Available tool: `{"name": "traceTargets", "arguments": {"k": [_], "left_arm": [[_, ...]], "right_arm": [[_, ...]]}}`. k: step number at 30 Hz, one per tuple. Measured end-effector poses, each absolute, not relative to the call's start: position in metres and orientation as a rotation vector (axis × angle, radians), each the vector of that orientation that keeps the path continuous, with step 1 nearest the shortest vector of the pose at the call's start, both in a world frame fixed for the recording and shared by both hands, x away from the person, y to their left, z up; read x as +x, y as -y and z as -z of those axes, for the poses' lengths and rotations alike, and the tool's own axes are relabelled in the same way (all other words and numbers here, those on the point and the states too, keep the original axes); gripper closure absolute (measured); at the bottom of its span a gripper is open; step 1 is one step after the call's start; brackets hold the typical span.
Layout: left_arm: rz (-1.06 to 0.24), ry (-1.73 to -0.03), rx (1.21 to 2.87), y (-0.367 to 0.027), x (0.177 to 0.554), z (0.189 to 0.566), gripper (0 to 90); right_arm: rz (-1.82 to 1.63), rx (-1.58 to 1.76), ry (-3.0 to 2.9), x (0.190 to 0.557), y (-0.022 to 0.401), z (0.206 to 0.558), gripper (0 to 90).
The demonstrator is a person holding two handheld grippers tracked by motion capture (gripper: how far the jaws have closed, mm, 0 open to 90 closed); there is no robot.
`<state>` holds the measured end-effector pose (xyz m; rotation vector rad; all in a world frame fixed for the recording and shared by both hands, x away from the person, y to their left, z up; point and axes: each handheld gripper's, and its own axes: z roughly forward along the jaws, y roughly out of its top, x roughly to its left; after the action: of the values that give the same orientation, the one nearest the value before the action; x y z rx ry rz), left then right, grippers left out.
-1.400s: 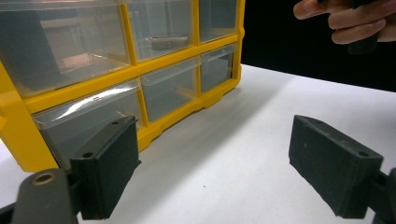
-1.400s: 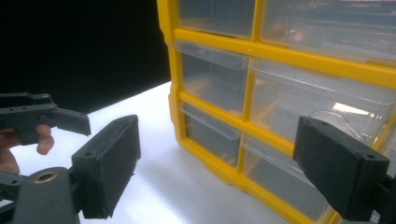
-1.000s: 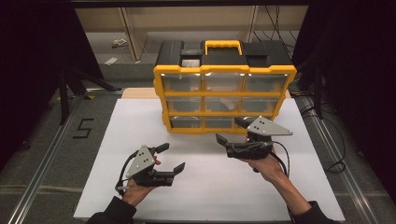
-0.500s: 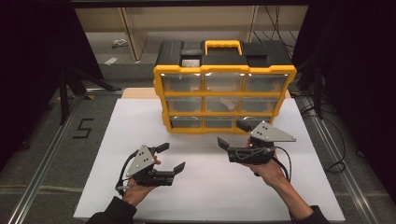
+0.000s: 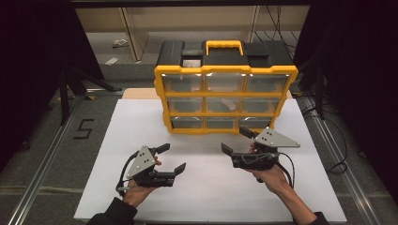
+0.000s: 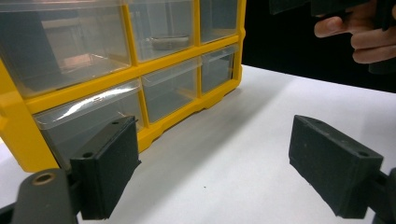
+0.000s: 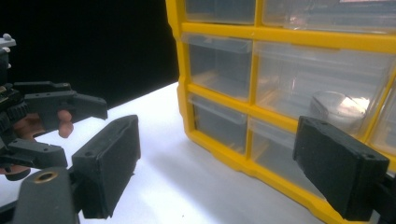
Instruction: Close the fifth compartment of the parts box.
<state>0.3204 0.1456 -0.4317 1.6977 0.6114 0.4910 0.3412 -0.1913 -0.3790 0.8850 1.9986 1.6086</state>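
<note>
Organizer [image 5: 225, 101] ahead of both grippers | fingers spread, empty

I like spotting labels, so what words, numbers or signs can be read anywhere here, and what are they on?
"5": black marking on the grey floor, left of the white table.
Yellow drawer box: no readable label or brand on its frame, handle or clear drawers.
Left tool and right tool: no readable text.

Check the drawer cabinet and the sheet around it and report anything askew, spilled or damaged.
Nothing stands out. The yellow drawer cabinet stands upright on the white sheet with all visible drawers shut. Both the left claw and the right claw are open, holding nothing.
</note>
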Motion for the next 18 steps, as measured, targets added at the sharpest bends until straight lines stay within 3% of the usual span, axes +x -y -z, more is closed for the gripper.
{"name": "traceTargets", "arguments": {"k": [18], "left_arm": [[-0.487,-0.607,1.694,-0.146,0.319,0.432,15.5]], "right_arm": [[-1.599,0.846,-1.988,0.327,0.192,0.389,15.9]]}}
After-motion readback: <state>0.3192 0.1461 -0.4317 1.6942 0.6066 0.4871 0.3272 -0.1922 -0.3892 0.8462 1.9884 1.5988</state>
